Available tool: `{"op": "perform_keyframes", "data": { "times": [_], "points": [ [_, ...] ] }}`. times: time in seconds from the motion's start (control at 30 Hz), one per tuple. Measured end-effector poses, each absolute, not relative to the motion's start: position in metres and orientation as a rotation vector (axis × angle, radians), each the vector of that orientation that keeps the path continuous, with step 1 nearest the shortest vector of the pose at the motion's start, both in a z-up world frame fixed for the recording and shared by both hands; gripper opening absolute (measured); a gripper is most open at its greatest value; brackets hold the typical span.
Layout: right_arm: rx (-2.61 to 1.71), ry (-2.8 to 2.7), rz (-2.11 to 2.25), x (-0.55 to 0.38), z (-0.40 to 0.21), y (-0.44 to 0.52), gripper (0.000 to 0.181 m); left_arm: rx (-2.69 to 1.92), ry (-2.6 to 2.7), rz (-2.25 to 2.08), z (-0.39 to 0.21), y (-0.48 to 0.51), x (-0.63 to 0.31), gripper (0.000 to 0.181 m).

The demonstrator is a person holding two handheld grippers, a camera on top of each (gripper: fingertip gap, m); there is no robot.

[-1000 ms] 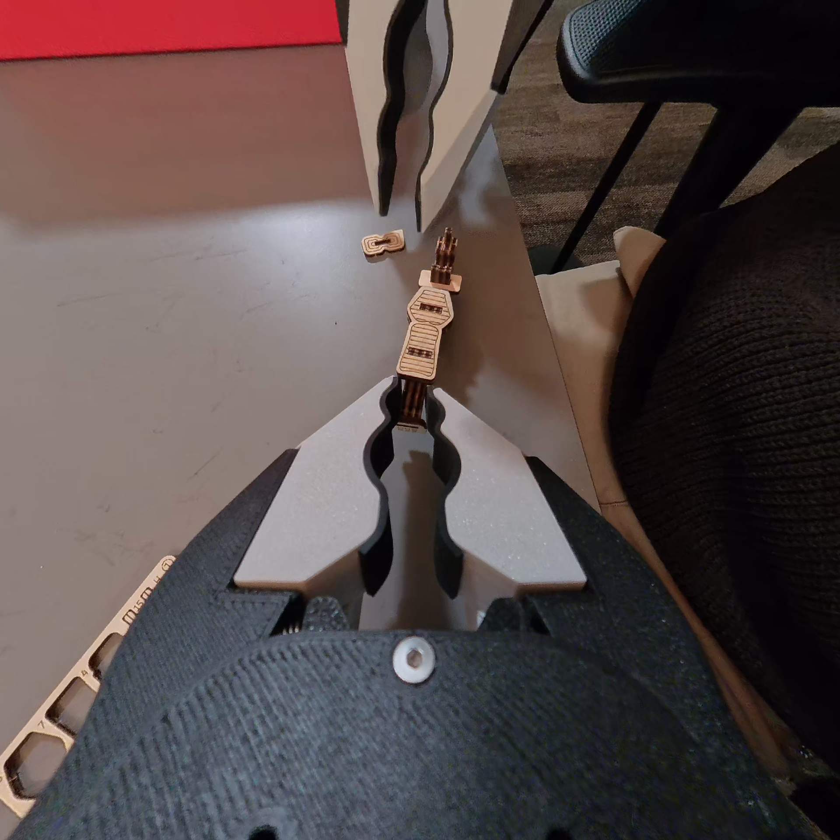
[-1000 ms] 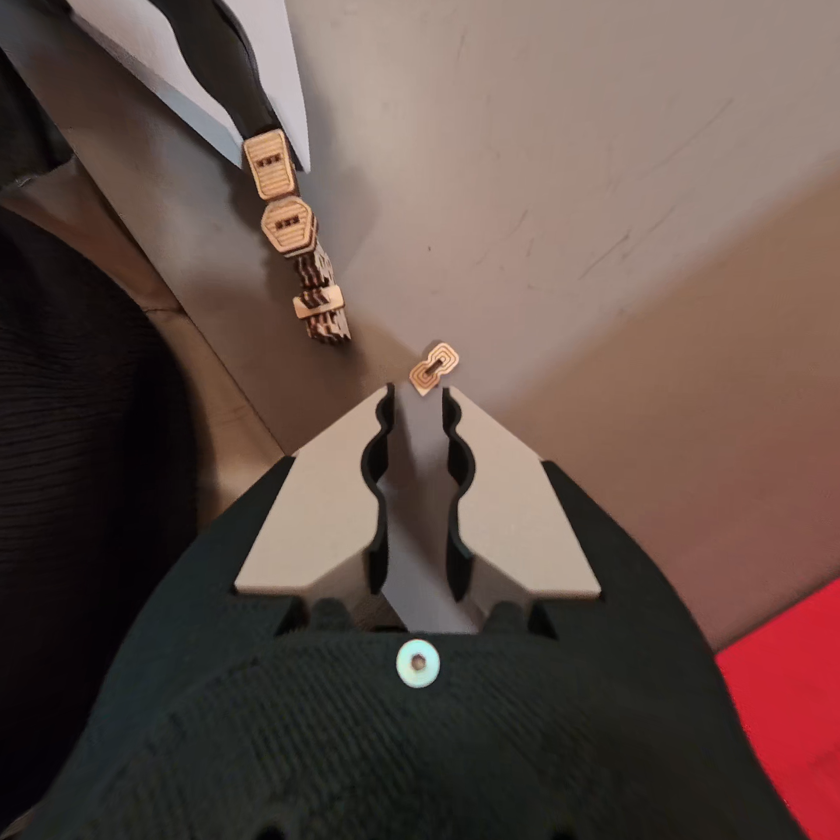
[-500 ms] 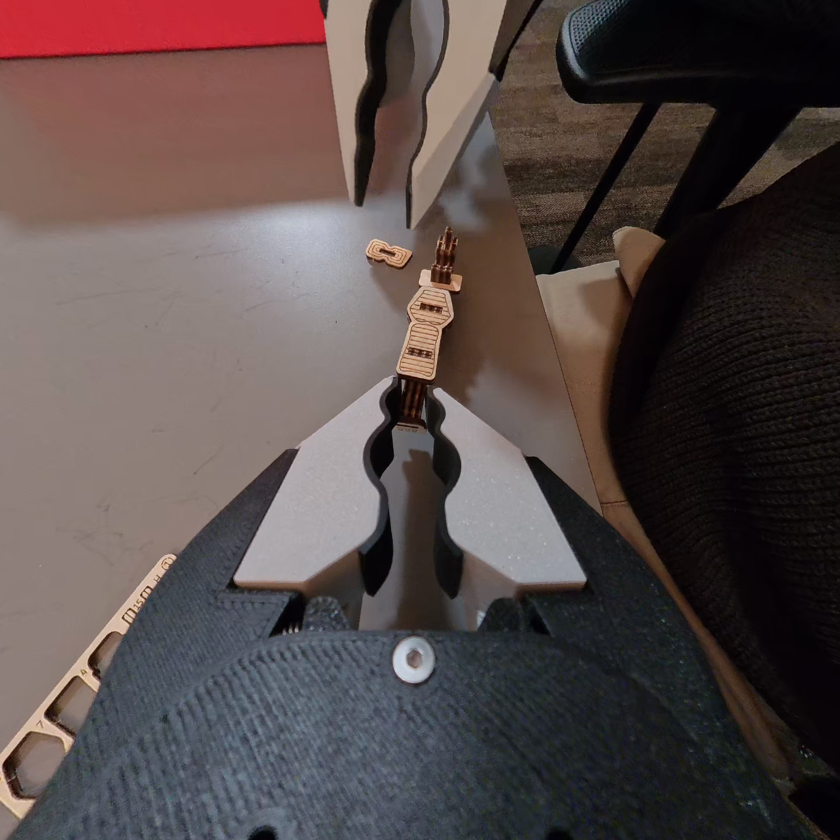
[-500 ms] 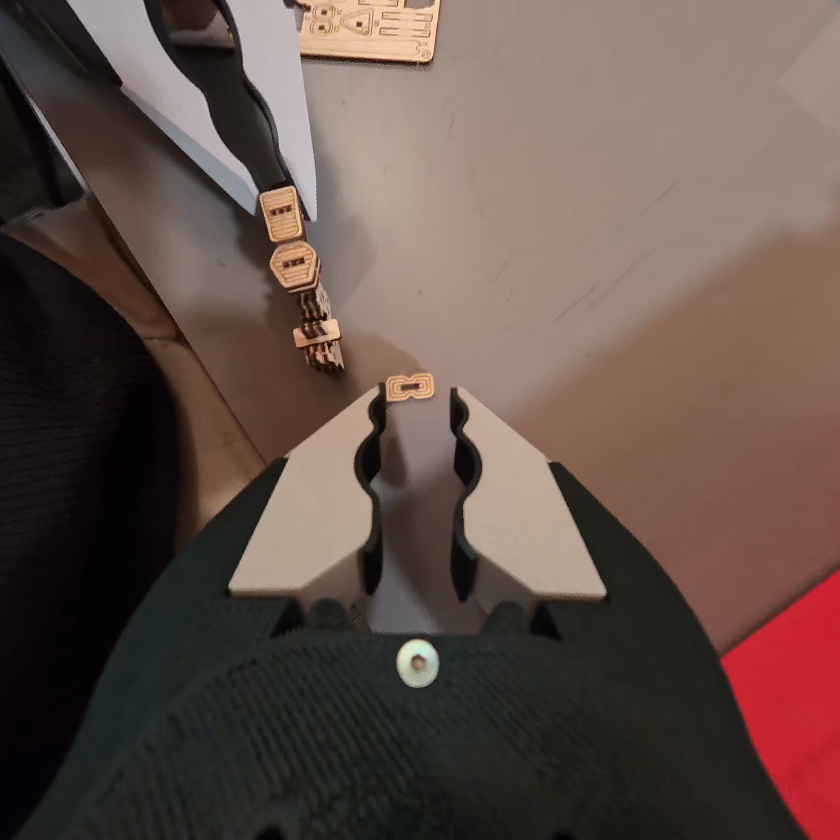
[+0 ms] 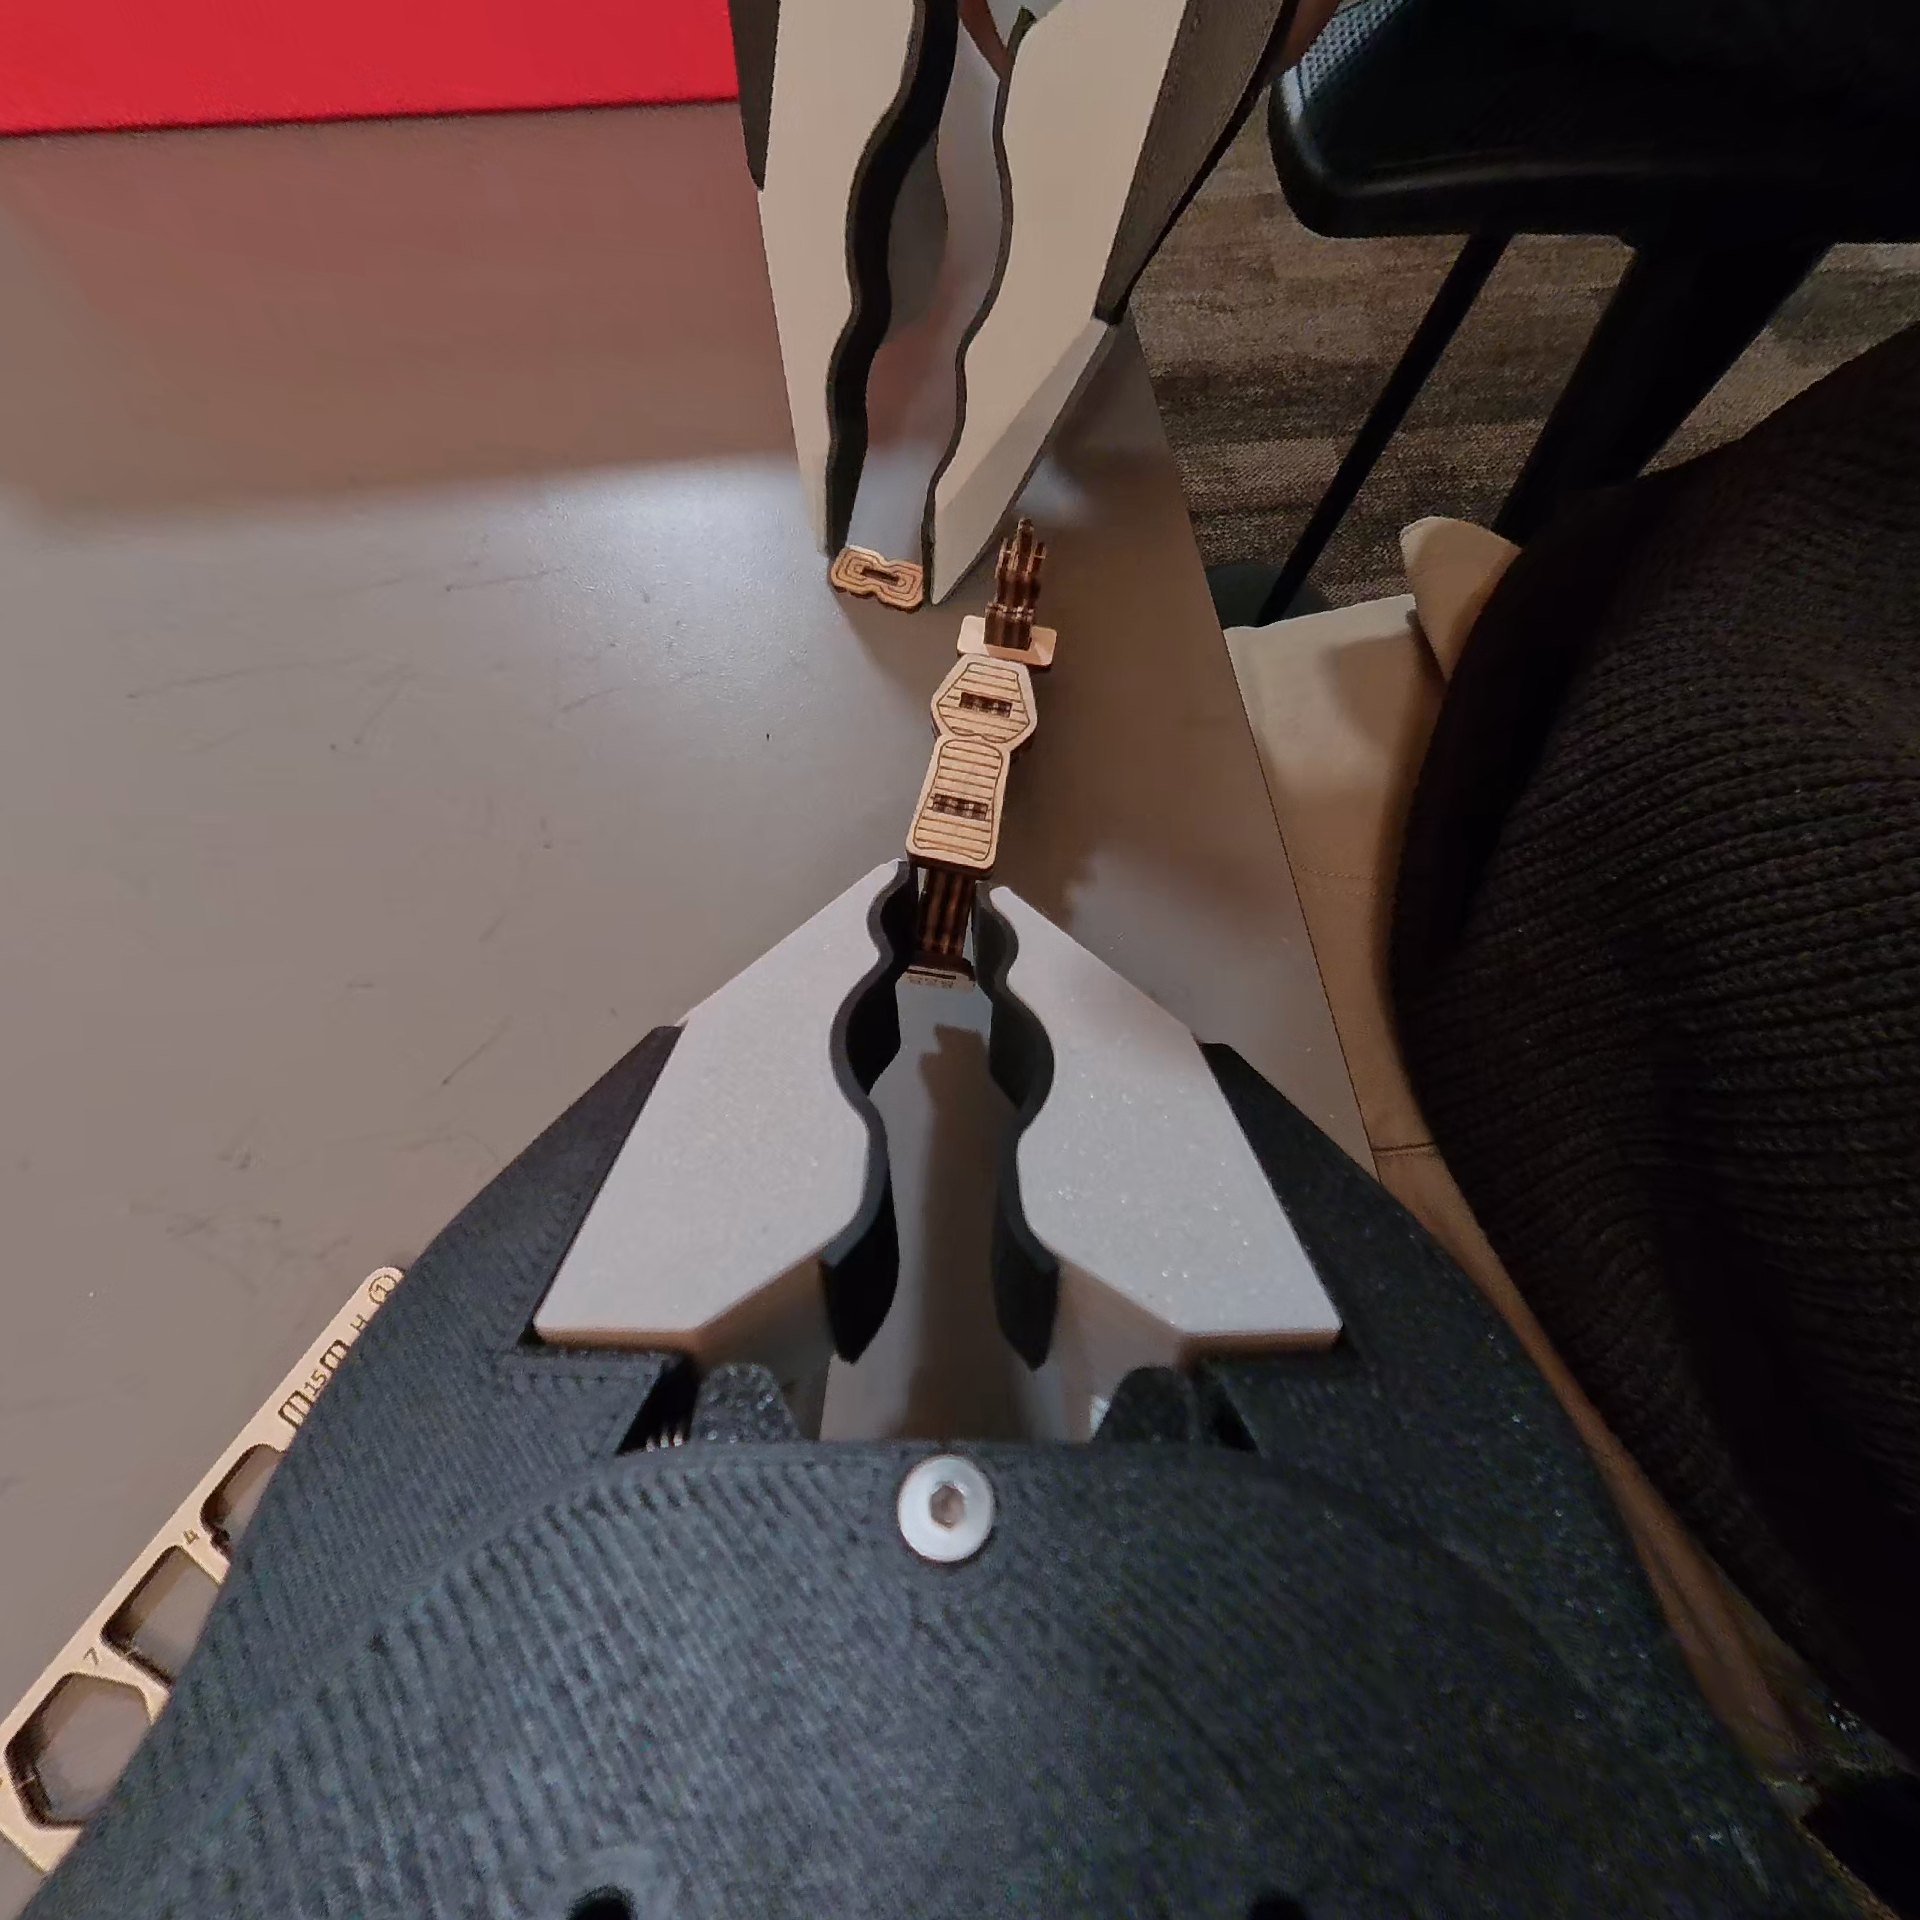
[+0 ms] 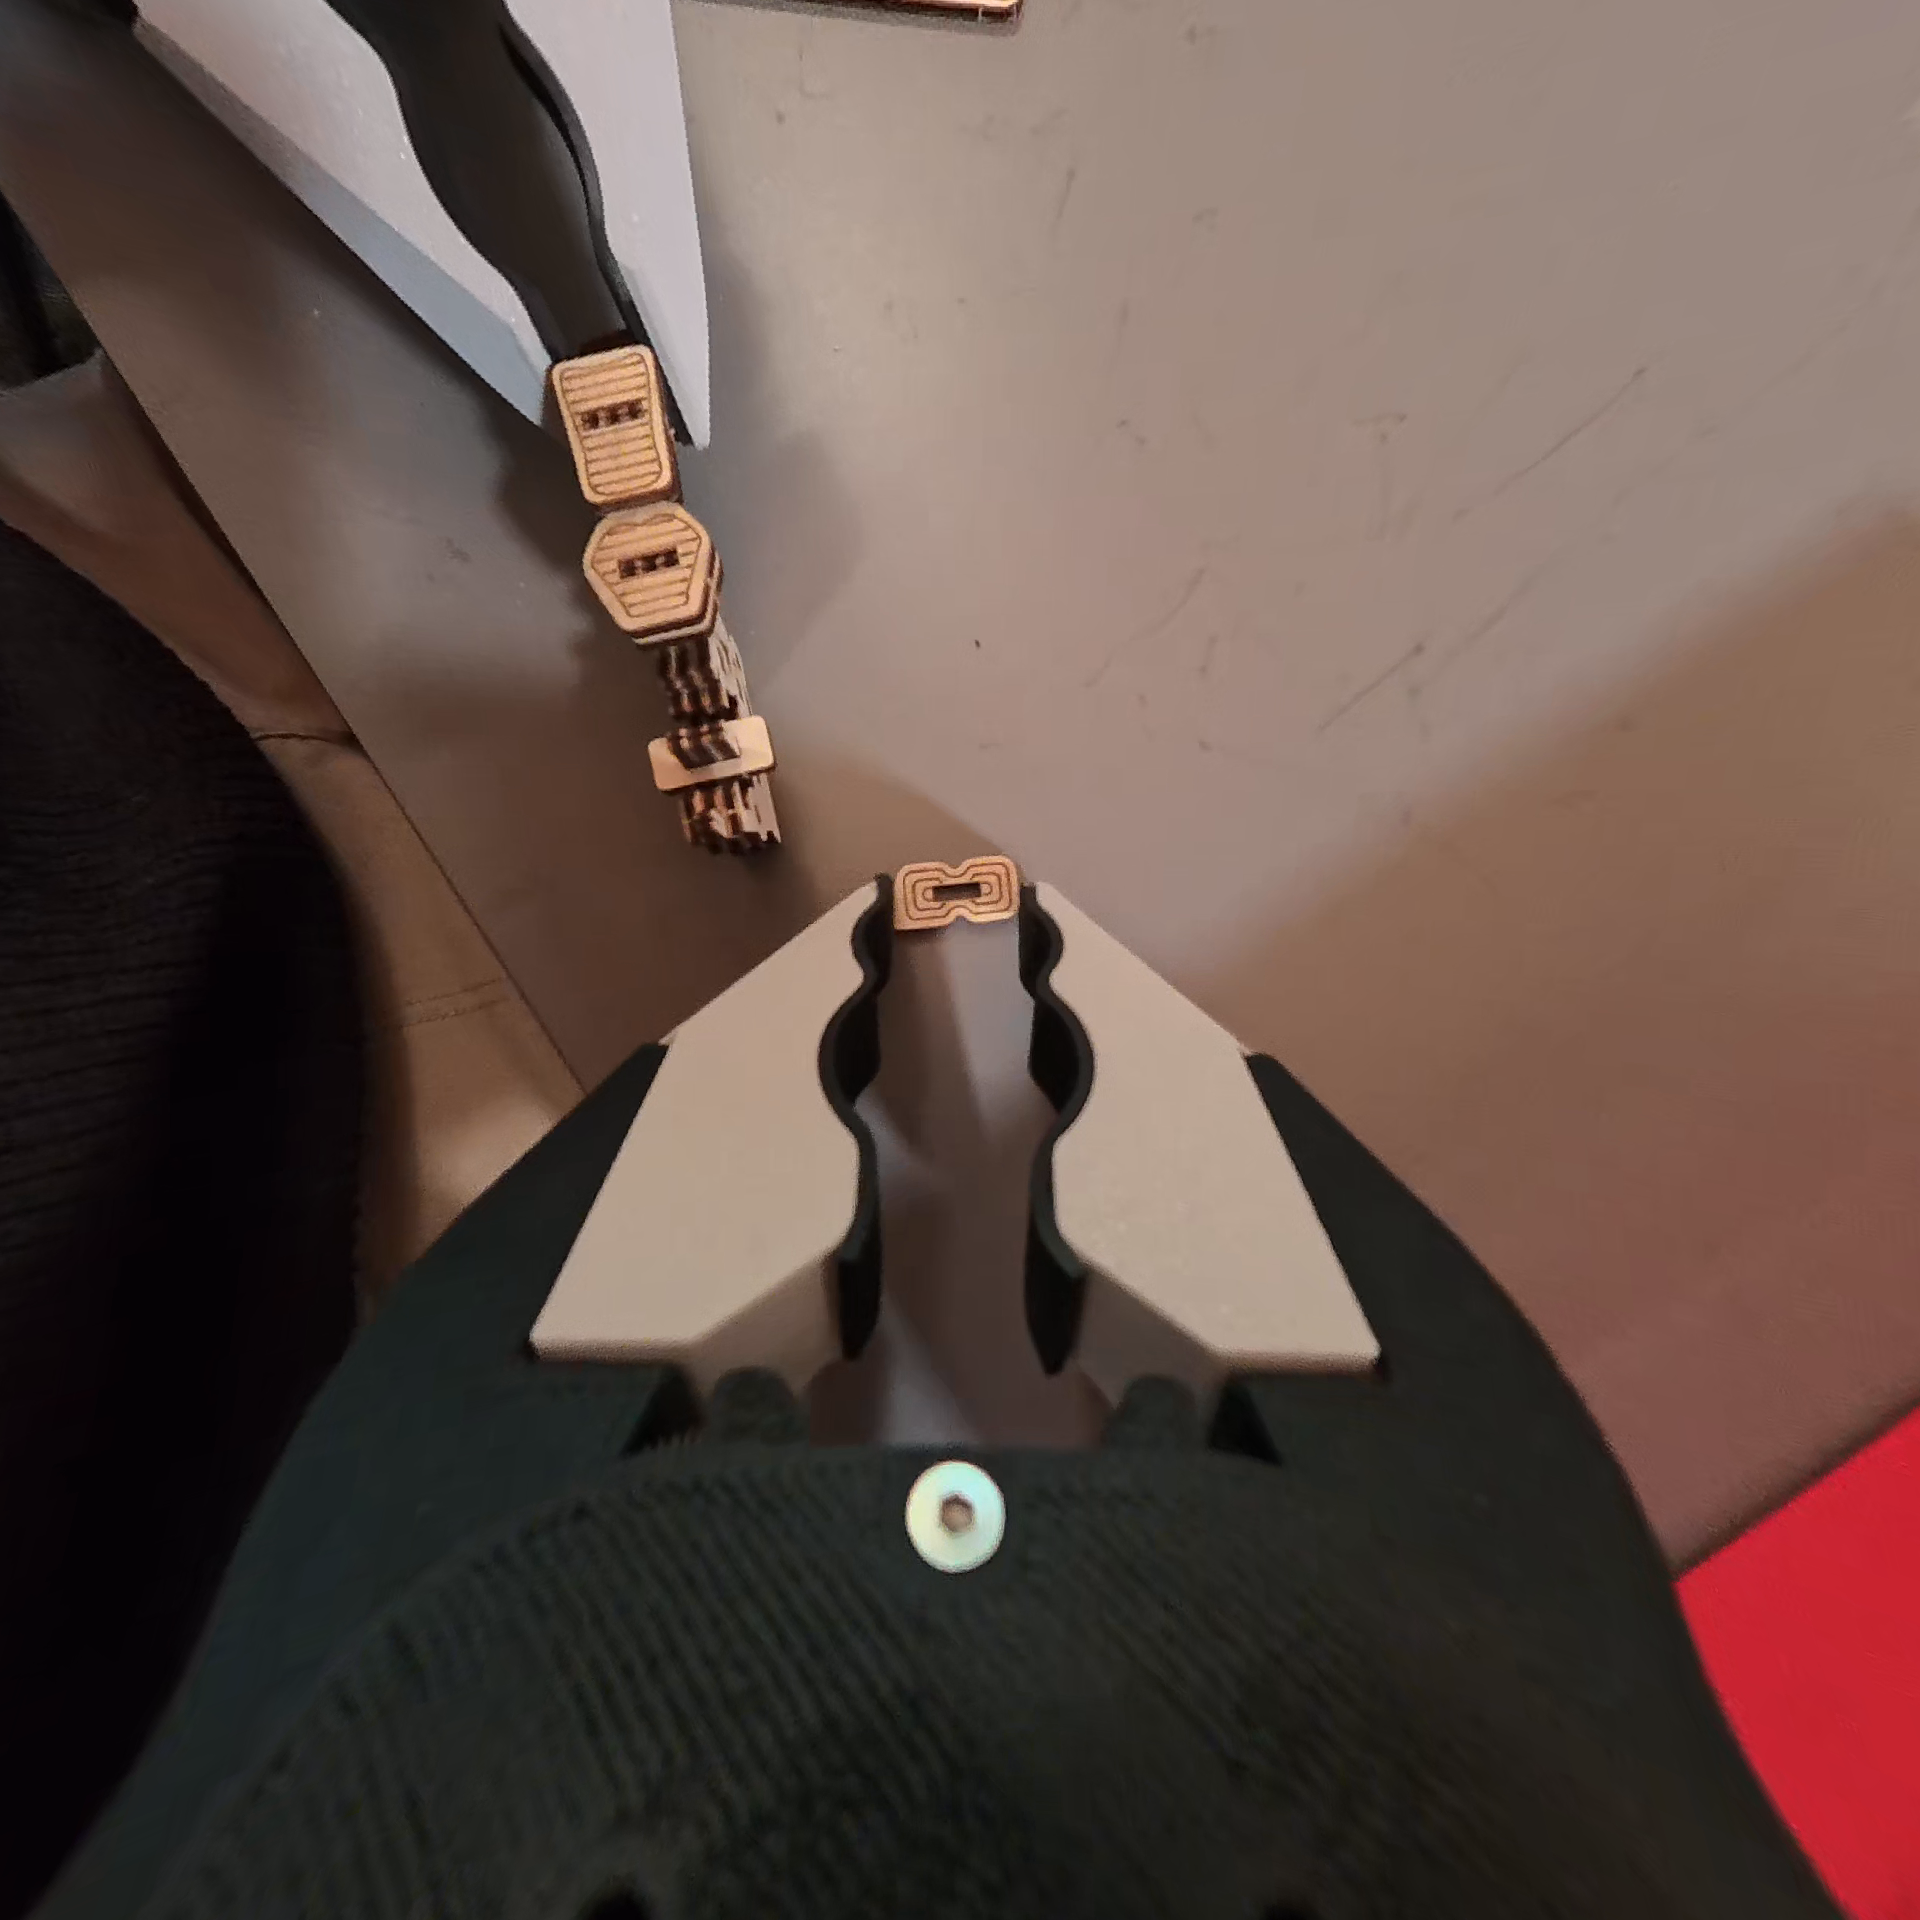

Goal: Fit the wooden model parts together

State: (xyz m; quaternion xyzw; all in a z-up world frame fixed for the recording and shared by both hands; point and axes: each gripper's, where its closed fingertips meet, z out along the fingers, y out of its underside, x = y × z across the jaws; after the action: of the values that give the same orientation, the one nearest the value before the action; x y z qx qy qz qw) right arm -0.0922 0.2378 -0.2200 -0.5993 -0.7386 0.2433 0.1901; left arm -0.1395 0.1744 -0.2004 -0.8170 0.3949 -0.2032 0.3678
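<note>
Left gripper (image 5: 943,914): clamped on the slatted wooden model spine (image 5: 971,758), steadying it above the grey table (image 5: 416,779).
Right gripper (image 6: 956,904): jaws part-open, straddling the small slotted wooden plate (image 6: 954,894) at the spine's 11 o'clock, apparently for pickup; contact unclear.

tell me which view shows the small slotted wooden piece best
The right wrist view: the small slotted wooden piece sits face-on between the right gripper fingertips, its slot and engraved rings sharp. The left wrist view shows it smaller and farther off, foreshortened, at those fingertips on the grey table.
</note>
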Motion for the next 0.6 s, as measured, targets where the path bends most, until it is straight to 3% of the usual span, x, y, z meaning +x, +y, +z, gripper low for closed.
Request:
{"op": "perform_keyframes", "data": {
  "times": [0.37, 0.6],
  "points": [
    [-1.574, -2.027, 0.854, -0.103, -0.168, 0.210, 0.023, -2.098, 1.015, -0.520, -0.201, 0.175, -0.139, 0.009],
    [-1.555, -2.163, 0.694, -0.101, -0.186, 0.194, 0.024, -2.094, 1.018, -0.511, -0.200, 0.175, -0.139, 0.009]
  ]
}}
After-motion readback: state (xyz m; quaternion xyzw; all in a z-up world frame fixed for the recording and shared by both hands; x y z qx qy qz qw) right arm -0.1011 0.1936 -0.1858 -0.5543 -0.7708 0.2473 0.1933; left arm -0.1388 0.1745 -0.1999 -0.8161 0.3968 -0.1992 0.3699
